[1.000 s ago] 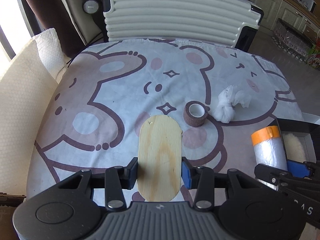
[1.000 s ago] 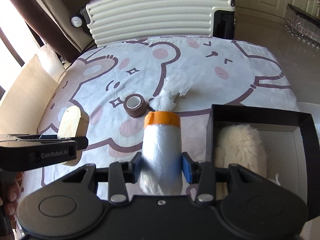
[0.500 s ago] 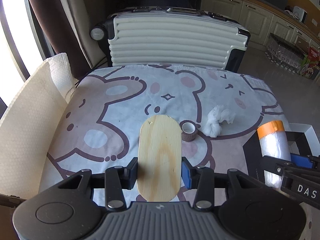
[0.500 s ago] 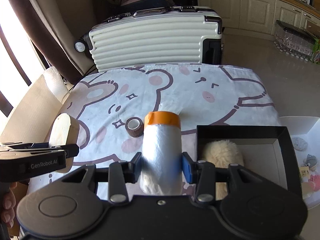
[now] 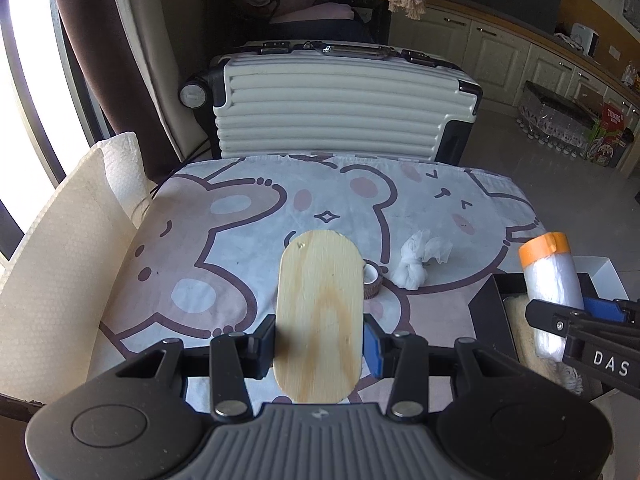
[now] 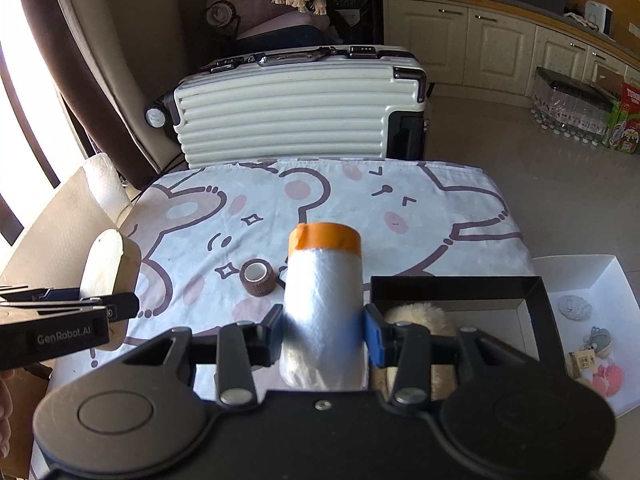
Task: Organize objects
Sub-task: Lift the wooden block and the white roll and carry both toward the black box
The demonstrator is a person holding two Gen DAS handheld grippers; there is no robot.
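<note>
Left gripper (image 5: 319, 342), marked "GenRobot.AI", clamps wooden board (image 5: 320, 312); right gripper (image 6: 324, 332), "DAS", clamps film roll (image 6: 325, 304).

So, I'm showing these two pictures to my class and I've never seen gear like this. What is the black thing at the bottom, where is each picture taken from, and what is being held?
There is no robot here. A person holds a hand-held two-finger tool in each hand, and a wide-angle camera on each looks forward along its fingers. That is the black shape at the bottom.

One picture looks out from the left tool, which grips a wooden board. The other looks out from the right tool, which grips a white roll with an orange end.

Below them is a table under a bear-print cloth. On it lie a brown tape roll and a crumpled white wad. At the right stands a black box with something fluffy inside.
</note>
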